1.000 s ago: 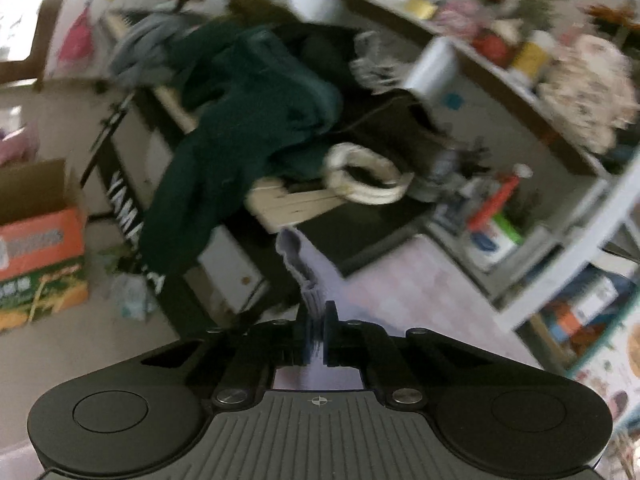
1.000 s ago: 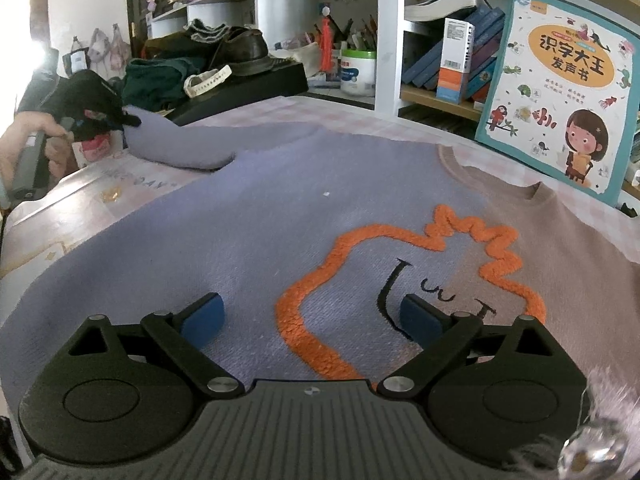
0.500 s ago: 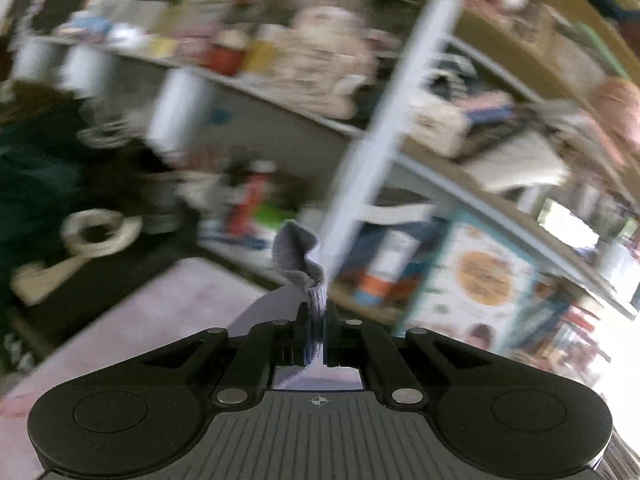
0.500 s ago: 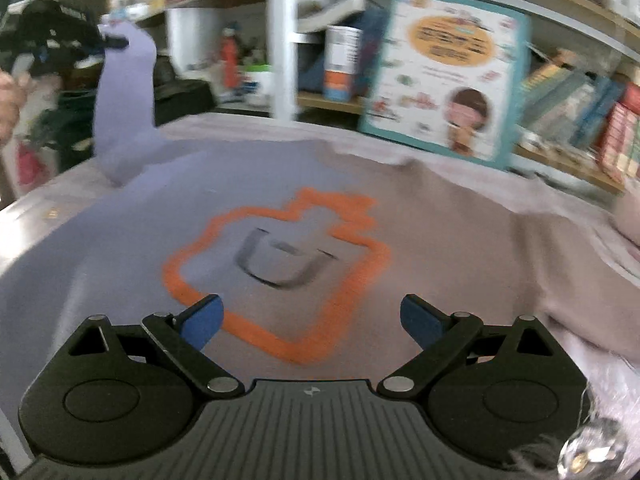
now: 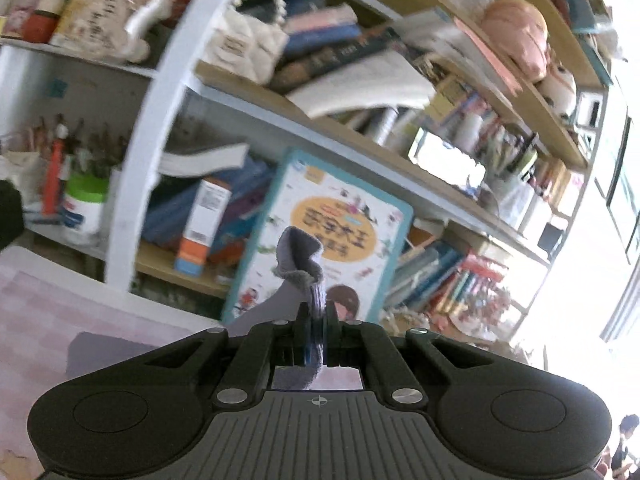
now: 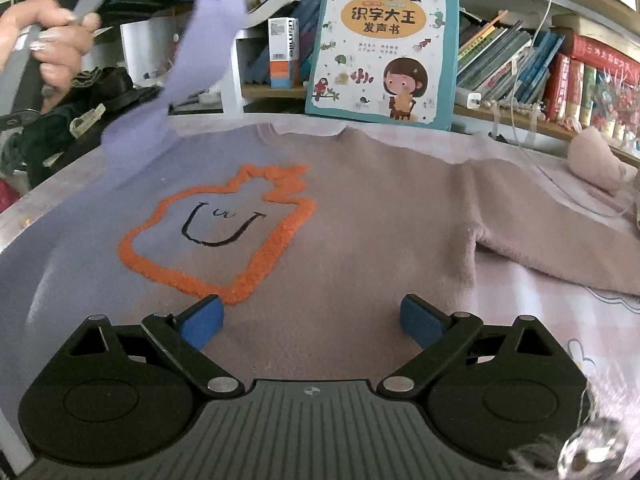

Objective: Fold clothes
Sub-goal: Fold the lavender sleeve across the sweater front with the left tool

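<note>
- Left gripper [image 5: 316, 330] is clamped on the cuff of the lilac sleeve [image 6: 188, 64], jaws pinched together with the knit bunched above them; in the right wrist view a hand [image 6: 52, 46] holds it high at the upper left, the sleeve hanging from it in a slack band down to the shoulder.
- Right gripper [image 6: 310, 318] hovers low over the hem area with its jaws spread wide and nothing between them, blue pads [image 6: 202, 320] apart above the fabric.
- Sweater [image 6: 360, 232], lilac on one side and dusty pink on the other with an orange outlined figure [image 6: 216, 232], lies flat, front up, on the table [image 6: 560, 320], collar toward the picture book [image 6: 386, 46].
- Step in hand, as I judge it: folding the lilac sleeve inward across the chest.
- Next move calls for carrying the cuff over the orange figure, laying the sleeve flat without dragging the body, then releasing; the pink sleeve [image 6: 560, 248] lies spread out to the side, not yet folded.
</note>
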Demonstrator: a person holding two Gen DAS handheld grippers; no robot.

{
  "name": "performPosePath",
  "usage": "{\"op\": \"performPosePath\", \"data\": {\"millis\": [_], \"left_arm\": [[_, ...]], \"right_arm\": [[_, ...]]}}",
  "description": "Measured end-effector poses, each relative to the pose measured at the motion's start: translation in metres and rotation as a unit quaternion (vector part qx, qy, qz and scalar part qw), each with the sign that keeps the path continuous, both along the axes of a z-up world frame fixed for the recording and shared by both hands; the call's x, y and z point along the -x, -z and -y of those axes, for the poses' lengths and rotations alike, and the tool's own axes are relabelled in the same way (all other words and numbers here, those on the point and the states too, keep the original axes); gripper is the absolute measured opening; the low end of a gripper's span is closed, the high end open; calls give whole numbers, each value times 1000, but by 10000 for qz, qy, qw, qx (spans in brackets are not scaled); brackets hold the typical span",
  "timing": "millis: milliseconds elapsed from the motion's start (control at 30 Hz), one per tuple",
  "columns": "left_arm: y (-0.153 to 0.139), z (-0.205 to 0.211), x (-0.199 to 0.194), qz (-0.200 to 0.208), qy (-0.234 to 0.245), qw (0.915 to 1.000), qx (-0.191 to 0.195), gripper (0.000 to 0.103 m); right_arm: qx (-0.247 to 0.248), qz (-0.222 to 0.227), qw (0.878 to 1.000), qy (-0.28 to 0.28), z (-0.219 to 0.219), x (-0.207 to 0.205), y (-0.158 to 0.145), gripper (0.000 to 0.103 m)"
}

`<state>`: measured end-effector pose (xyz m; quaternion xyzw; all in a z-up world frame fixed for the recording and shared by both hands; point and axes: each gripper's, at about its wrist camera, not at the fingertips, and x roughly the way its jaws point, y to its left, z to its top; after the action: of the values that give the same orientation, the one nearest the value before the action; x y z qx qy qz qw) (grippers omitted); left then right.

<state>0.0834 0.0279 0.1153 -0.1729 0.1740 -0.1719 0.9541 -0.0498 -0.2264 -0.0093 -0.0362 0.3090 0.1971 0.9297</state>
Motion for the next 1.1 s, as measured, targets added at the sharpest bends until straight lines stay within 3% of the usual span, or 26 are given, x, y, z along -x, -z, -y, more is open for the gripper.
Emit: {"op": "performPosePath", "data": {"millis": [400, 467, 500, 533, 600, 667, 833, 967, 1100], "left_arm": [[49, 71, -23, -709, 604, 9948, -421, 4], [55, 74, -26, -845, 596, 9937, -429, 16], [56, 75, -27, -920, 594, 9929, -460, 31], [56, 75, -26, -964, 612, 9922, -495, 55], [53, 74, -21, -976, 656, 9914, -570, 77], [48, 67, -6, -703, 725, 9921, -739, 77], [41, 35, 38, -228, 352, 9854, -1648, 77], [50, 4, 74, -208, -197, 9677, -2506, 77], [73, -19, 100, -577, -556, 9501, -3014, 77]], "right_arm": [[-107, -27, 9999, -34, 2, 1, -1, 96], [-94, -26, 9999, -36, 1, 1, -1, 96], [-89, -26, 9999, -38, 1, 1, -1, 96], [-89, -26, 9999, -39, 1, 1, -1, 96], [-89, -27, 9999, -40, 2, 1, -1, 96], [-89, -27, 9999, -42, 2, 1, -1, 96], [-54, -23, 10000, -41, 1, 1, -1, 96], [-25, -10, 10000, 30, 1, 1, -1, 96], [13, -39, 9998, 193, 4, 1, -2, 96]]}}
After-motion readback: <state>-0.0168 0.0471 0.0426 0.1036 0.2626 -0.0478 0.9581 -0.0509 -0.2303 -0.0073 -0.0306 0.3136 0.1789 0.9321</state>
